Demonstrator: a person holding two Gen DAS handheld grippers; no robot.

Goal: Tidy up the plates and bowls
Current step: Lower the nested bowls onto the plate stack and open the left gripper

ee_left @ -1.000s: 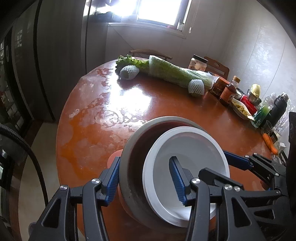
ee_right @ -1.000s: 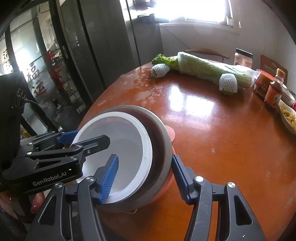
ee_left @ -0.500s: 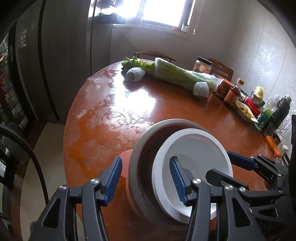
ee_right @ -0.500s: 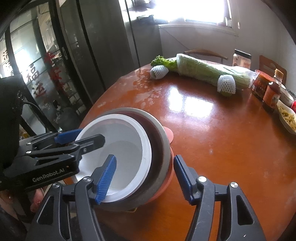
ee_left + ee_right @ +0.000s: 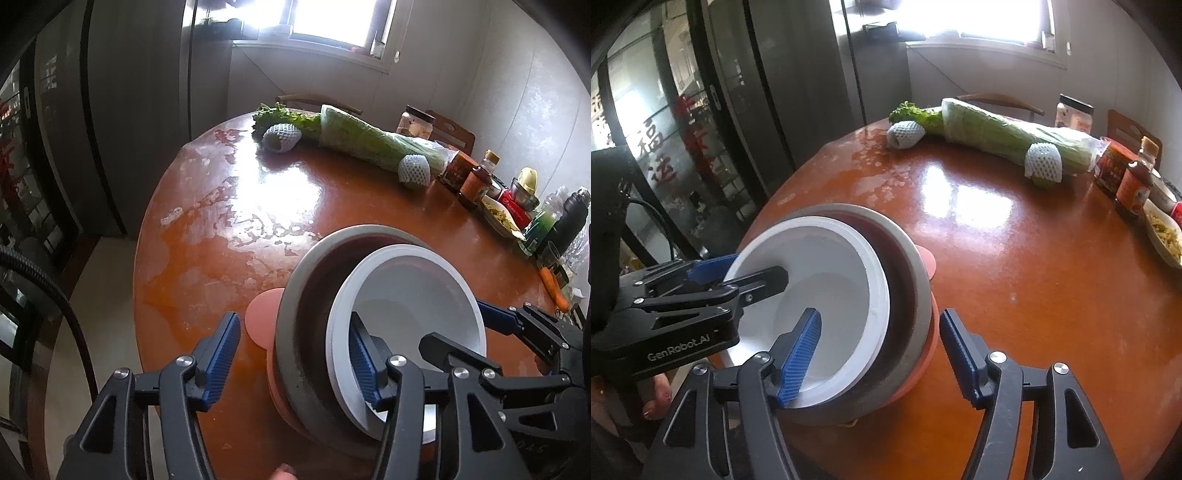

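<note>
A white bowl sits nested in a grey bowl with a dark red inside. Both rest on a pink plate near the front edge of the round wooden table. My left gripper straddles the stack's left wall. One pad is inside the white bowl and the other is clear of the grey bowl's outside. Its jaws are opening. My right gripper straddles the right wall of the white bowl and grey bowl. Its outer pad is just off the pink plate, and its jaws are opening too.
At the back lie a wrapped cabbage and two foam-netted fruits. Jars, sauce bottles, a dish of food, a flask and a carrot crowd the right edge. The table rim and floor are at the left. A person's hand shows low.
Both grippers' jaws have widened. The outer pads, which touched the stack's outside wall before, now stand off it. The left wrist view has drawn back a little.
</note>
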